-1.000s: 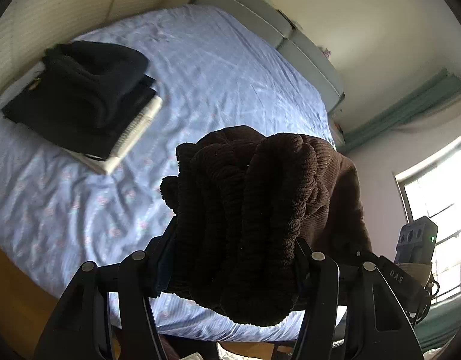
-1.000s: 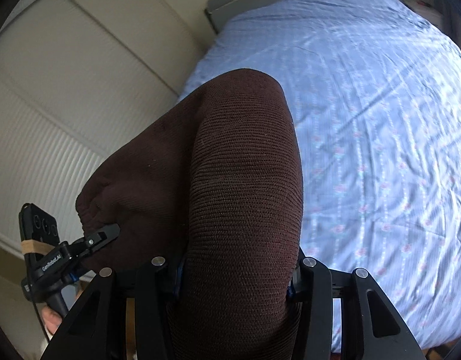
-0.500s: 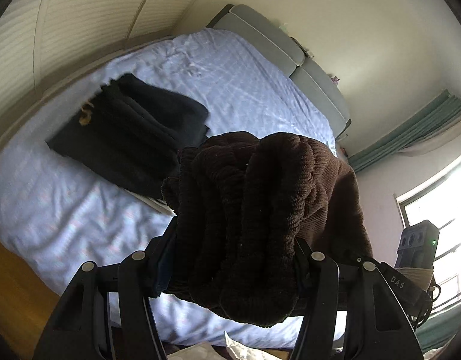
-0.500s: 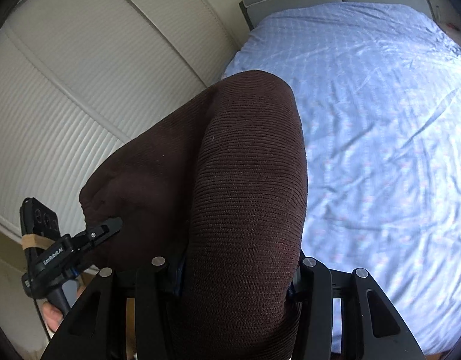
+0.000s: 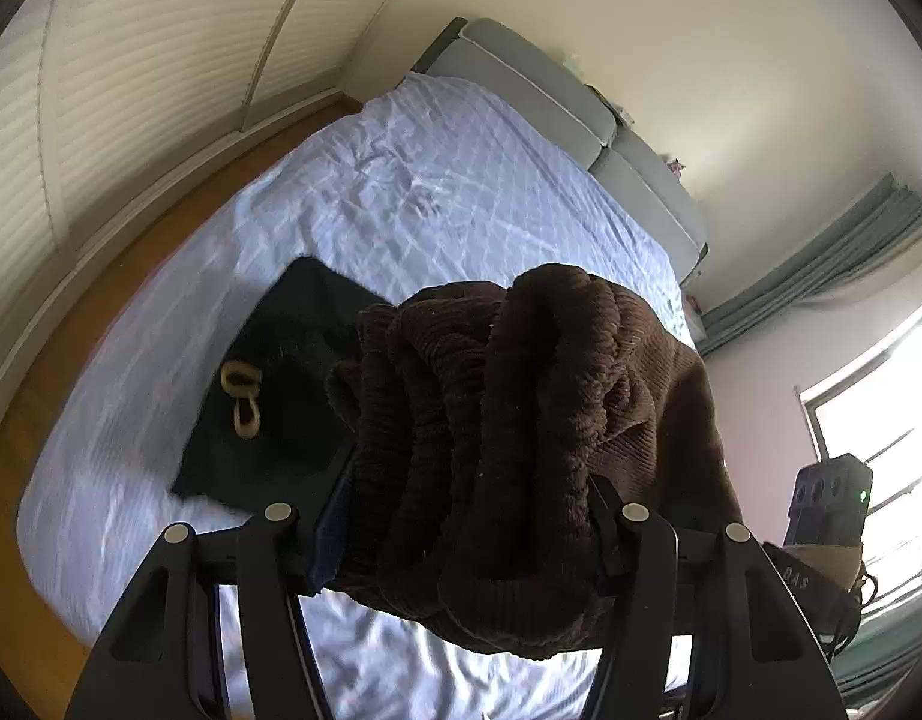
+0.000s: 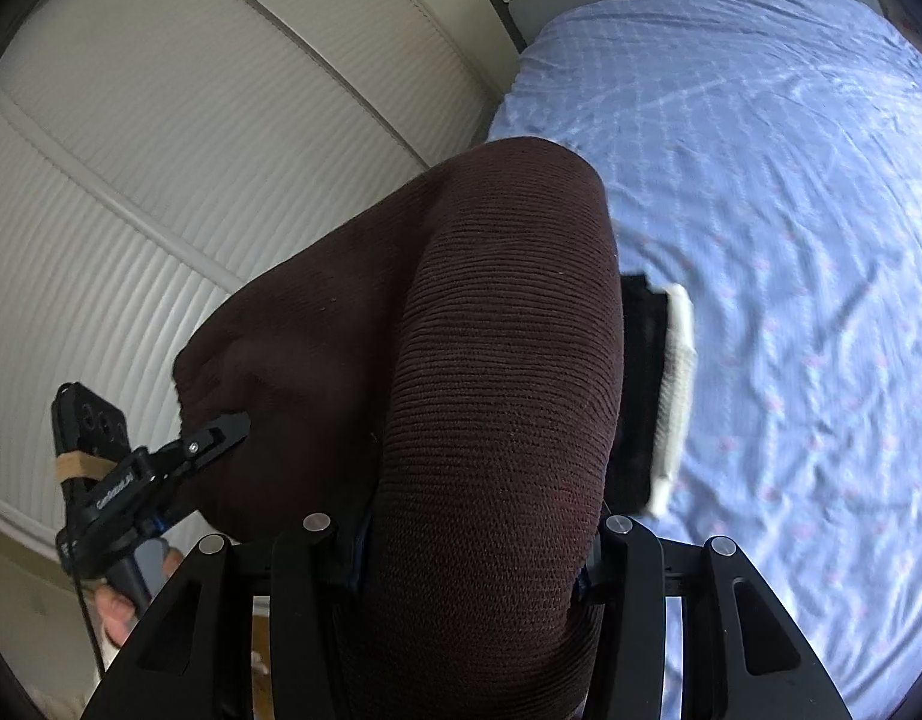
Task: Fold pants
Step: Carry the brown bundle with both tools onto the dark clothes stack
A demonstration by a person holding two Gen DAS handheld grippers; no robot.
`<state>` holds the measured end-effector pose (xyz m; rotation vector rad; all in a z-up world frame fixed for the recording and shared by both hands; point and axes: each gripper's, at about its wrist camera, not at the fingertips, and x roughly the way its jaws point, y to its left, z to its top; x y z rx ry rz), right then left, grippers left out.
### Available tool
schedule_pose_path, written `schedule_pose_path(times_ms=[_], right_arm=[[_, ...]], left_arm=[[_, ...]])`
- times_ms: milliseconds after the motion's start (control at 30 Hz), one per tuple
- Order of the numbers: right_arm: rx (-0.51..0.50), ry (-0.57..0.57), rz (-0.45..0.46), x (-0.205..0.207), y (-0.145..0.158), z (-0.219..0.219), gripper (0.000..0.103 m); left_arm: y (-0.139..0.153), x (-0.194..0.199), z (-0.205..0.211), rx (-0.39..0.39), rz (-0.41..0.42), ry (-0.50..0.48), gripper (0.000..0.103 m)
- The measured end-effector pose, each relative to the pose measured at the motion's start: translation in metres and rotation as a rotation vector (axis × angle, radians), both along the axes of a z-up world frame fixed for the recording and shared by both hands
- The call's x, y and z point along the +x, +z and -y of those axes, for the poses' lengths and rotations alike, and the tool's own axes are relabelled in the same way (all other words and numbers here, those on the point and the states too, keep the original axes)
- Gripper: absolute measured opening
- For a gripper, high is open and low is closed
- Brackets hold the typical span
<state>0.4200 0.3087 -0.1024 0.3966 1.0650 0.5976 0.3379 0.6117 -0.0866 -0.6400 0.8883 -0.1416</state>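
Observation:
The brown corduroy pants (image 5: 508,438) hang bunched between both grippers, held in the air above the bed. My left gripper (image 5: 466,516) is shut on a thick gathered wad of them. My right gripper (image 6: 472,528) is shut on a smooth folded part of the same pants (image 6: 496,372). The cloth hides the fingertips of both. The left gripper also shows in the right wrist view (image 6: 215,432) at the pants' far end. The right gripper's body shows in the left wrist view (image 5: 826,510).
A bed with a light blue quilted cover (image 5: 461,180) lies below. A stack of folded dark clothes (image 5: 281,384) rests on it, with a white garment (image 6: 676,396) under the stack. Grey headboard (image 5: 580,120), white wardrobe doors (image 6: 161,180), wooden floor (image 5: 131,252), window (image 5: 868,420) surround it.
Both grippers have swung with the pants: the view has tilted up and away from the bed. The dark stack has slid under the held pants and now appears in the right wrist view.

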Motion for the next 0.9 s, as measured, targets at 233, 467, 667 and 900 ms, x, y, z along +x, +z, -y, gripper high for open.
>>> schedule_pose_path(times_ms=[233, 467, 667, 900], right_arm=[[-0.038, -0.004, -0.003, 0.053, -0.015, -0.035, 0.048], [-0.051, -0.02, -0.065, 0.086, -0.056, -0.051, 0.048], [-0.101, -0.008, -0.091, 0.081, -0.074, -0.054, 0.051], [-0.096, -0.06, -0.188, 0.071, -0.094, -0.042, 0.052]], left_arm=[[-0.026, 0.083, -0.036, -0.044, -0.052, -0.037, 0.059], [-0.07, 0.139, -0.052, -0.028, -0.109, -0.082, 0.059], [-0.107, 0.145, -0.059, -0.056, -0.179, -0.119, 0.062], [-0.124, 0.141, -0.053, -0.015, -0.243, -0.151, 0.071]])
